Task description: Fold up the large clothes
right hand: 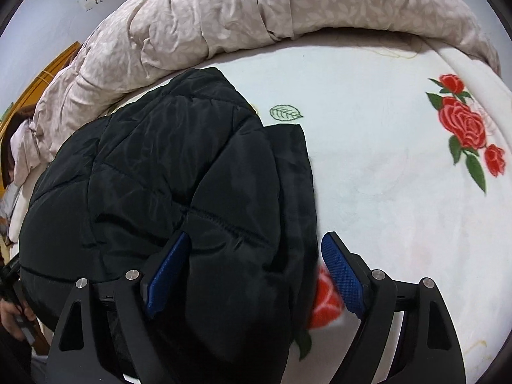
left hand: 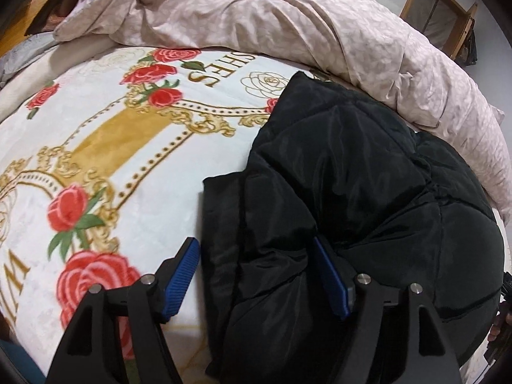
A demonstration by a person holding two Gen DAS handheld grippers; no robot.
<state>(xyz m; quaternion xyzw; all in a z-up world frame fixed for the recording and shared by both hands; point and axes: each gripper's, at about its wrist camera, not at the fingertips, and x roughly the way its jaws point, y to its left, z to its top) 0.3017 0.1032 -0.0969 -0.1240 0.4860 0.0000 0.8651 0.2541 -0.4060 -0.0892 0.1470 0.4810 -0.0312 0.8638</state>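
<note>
Behind jacket (left hand: 336,176), bunched duvet (left hand: 288,16), seemingly touching.

Bed (left hand: 28,73) | covered by white plush blanket (left hand: 153,172) printed with red roses, gold scrollwork, gold lettering | black quilted jacket (left hand: 336,192) lying folded on blanket, near front edge | crumpled beige leaf-patterned duvet (left hand: 288,22) heaped along far side, touching jacket's far end

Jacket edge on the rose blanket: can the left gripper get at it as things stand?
Probably yes. The left gripper is open with the jacket edge lying between its fingers, and nothing on the blanket blocks it.
</note>
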